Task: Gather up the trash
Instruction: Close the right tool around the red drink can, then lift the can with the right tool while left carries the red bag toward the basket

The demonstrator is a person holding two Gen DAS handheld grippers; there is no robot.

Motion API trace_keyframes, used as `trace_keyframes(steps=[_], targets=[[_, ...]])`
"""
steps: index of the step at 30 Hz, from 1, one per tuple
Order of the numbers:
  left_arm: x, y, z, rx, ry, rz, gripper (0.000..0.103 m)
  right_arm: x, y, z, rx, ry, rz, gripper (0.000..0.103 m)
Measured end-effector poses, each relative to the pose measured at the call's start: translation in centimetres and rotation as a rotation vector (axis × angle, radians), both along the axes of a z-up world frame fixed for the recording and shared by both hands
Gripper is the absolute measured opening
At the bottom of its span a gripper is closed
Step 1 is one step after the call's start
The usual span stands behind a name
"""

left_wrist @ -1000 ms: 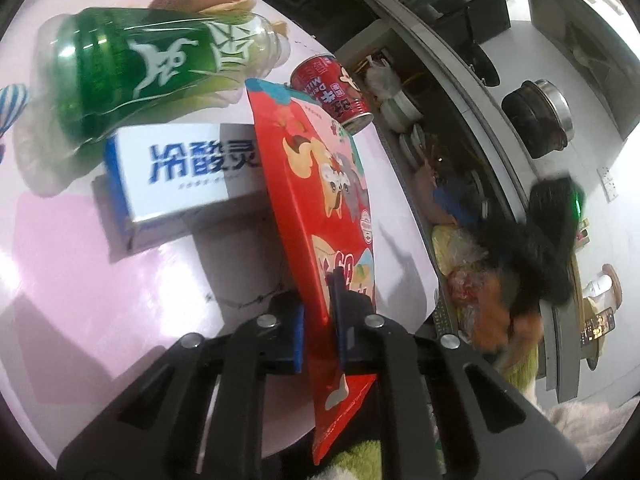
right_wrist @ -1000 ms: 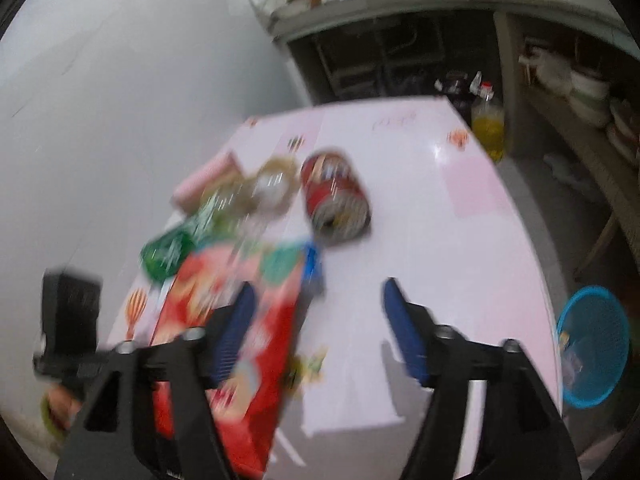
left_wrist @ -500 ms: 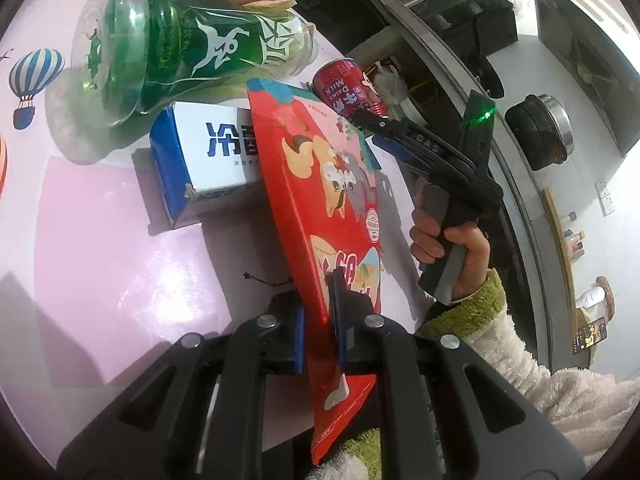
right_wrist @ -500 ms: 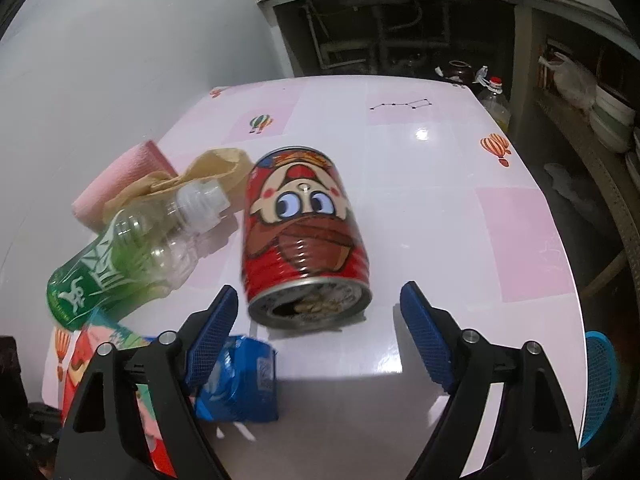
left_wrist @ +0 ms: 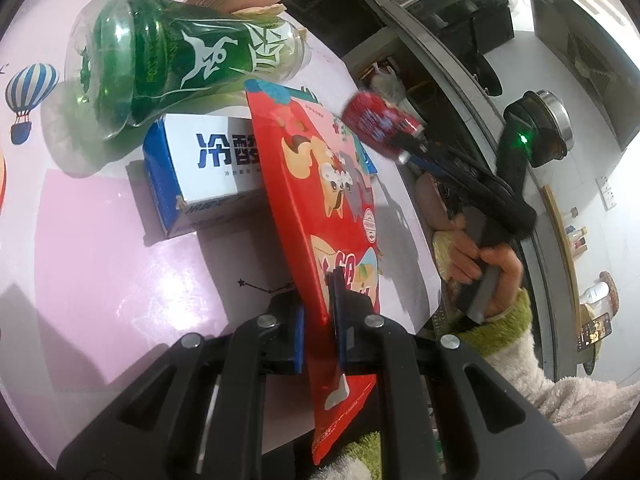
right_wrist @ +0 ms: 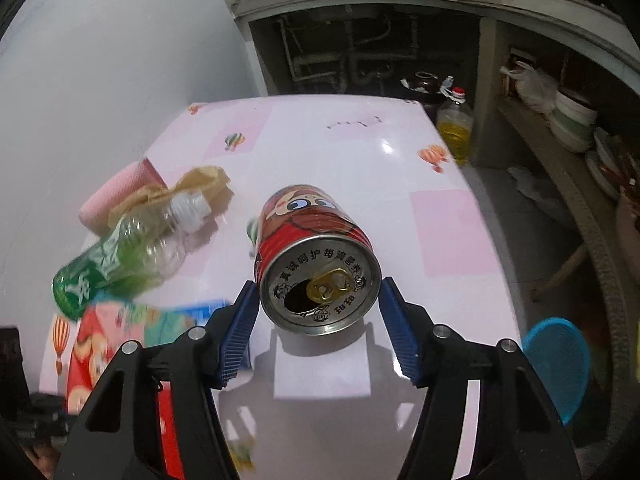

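Observation:
My left gripper [left_wrist: 318,320] is shut on a flat red snack box [left_wrist: 320,200], held on edge above the pink table [left_wrist: 100,260]. My right gripper [right_wrist: 316,320] is open, its blue pads either side of a red drink can [right_wrist: 316,256] lying on its side with the opened top facing me. The left pad looks close to the can; the right pad stands apart. The can also shows blurred in the left wrist view [left_wrist: 376,120]. A green plastic bottle [left_wrist: 176,64] and a blue-and-white box [left_wrist: 200,172] lie on the table.
A pink roll [right_wrist: 116,196] and crumpled brown paper [right_wrist: 200,184] lie by the bottle's cap. A blue basket [right_wrist: 560,364] stands on the floor right of the table. An oil bottle [right_wrist: 454,128] stands beyond the far edge. Shelves with bowls [right_wrist: 572,120] are at right.
My right gripper moved forward so the can lies between its pads. The can has shifted and blurs in the left wrist view. My left gripper keeps its hold on the red box.

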State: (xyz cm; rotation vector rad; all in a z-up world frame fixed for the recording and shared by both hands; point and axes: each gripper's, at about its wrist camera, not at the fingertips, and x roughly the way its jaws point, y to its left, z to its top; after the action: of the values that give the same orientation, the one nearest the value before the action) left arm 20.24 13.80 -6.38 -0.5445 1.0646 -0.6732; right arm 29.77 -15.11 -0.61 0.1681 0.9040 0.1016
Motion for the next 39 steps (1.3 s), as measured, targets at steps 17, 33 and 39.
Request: trace_keyframes(steps=[17, 33, 39], targets=[[-0.1, -1.2, 0.6, 0.018, -0.029, -0.031, 0.01, -8.7, -0.9, 3.4, -0.159, 0.172, 0.051, 0.06], [0.1, -1.4, 0.9, 0.026, -0.058, -0.044, 0.01, -5.4, 0.3, 2.3, -0.082, 0.122, 0.03, 0.063], [0.0, -1.4, 0.9, 0.026, -0.064, -0.043, 0.01, -4.7, 0.4, 1.5, -0.068, 0.096, 0.018, 0.066]])
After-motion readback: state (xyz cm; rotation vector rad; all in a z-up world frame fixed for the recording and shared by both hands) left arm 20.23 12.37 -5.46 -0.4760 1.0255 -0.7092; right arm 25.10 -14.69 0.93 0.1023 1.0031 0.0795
